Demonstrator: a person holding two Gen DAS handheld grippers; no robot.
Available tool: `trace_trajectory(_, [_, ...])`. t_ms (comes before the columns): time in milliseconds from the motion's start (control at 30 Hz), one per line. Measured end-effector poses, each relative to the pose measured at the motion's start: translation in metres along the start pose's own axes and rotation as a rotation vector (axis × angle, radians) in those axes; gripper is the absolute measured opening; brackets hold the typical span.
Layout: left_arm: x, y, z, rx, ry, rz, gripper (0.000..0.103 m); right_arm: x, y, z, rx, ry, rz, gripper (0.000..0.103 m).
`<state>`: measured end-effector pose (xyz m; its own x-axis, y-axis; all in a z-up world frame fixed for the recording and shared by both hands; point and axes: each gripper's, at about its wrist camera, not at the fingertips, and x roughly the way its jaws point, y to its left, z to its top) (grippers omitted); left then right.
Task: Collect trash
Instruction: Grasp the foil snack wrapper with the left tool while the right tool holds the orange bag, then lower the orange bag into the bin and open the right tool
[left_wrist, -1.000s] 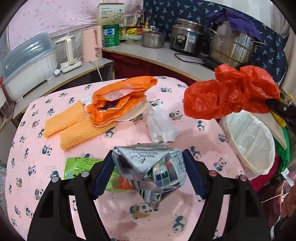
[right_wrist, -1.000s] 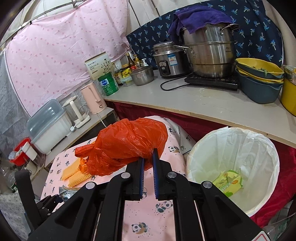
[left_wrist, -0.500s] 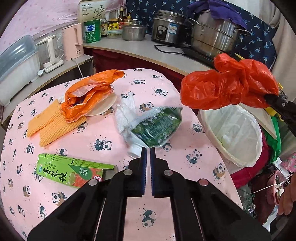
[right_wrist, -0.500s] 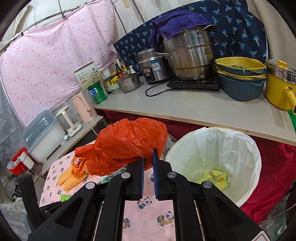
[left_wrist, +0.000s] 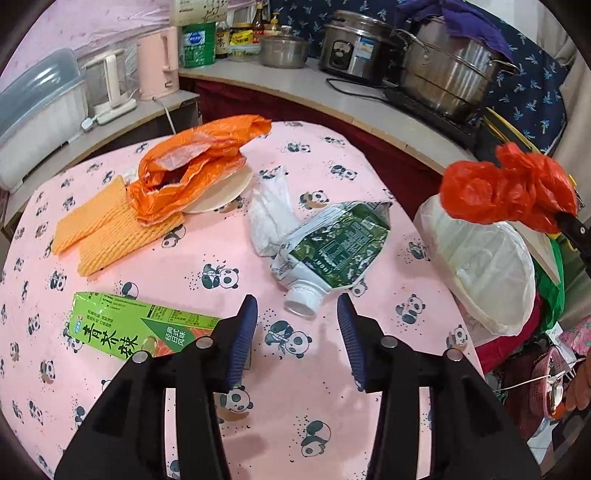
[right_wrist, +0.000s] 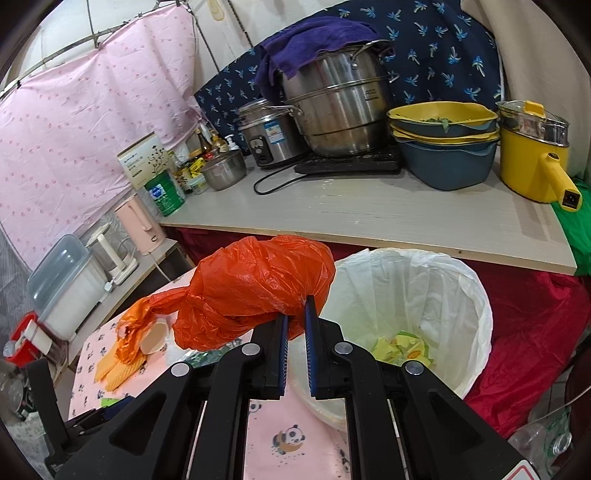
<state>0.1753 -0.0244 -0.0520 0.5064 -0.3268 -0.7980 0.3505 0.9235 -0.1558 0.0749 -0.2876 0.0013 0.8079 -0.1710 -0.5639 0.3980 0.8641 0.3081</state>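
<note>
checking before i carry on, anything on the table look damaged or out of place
The green carton lies crushed flat on the panda tablecloth, torn open at its far end, white cap pointing at the open left gripper. Otherwise just loose trash.

Right tongs (right_wrist: 295, 317) pinch a crumpled red bag (right_wrist: 255, 291) beside the white-lined bin (right_wrist: 476, 295) holding yellow wrappers (right_wrist: 402, 345)

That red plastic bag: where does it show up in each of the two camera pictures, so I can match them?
Left wrist view: the red bag hangs at the right edge, above the white-lined bin.
Right wrist view: the red bag sits at centre, pinched in the right hand-held gripper, left of the bin.
Shared landmark: the big steel pot under a purple cloth.
</note>
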Motion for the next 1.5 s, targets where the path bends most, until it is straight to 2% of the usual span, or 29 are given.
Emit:
trace_trajectory(233, [0.014,0.01,0.002,-0.021,0.008,-0.015,0.059,0.014,-0.017,-0.002,0.026,0.02,-0.02,0.008])
trace_trajectory(400, [0.025,0.003,0.0,0.02,0.014,-0.027,0.06,0.023,-0.021,-0.003,0.034,0.035,-0.024,0.008])
trace_trajectory(600, [0.044,-0.008,-0.007,0.082,0.041,-0.026,0.05,0.028,-0.021,-0.005,0.037,0.046,-0.023,0.008])
trace_trajectory(733, [0.054,-0.008,-0.008,0.087,0.063,-0.026,0.029,0.027,-0.021,-0.008,0.036,0.05,-0.026,0.008])
trace_trajectory(1133, [0.023,-0.036,0.002,0.128,-0.026,-0.03,0.027,0.02,-0.023,-0.004,0.036,0.033,-0.029,0.008])
trace_trajectory(1500, [-0.01,-0.076,0.019,0.168,-0.106,-0.11,0.027,0.003,-0.036,0.001,0.052,0.004,-0.05,0.008])
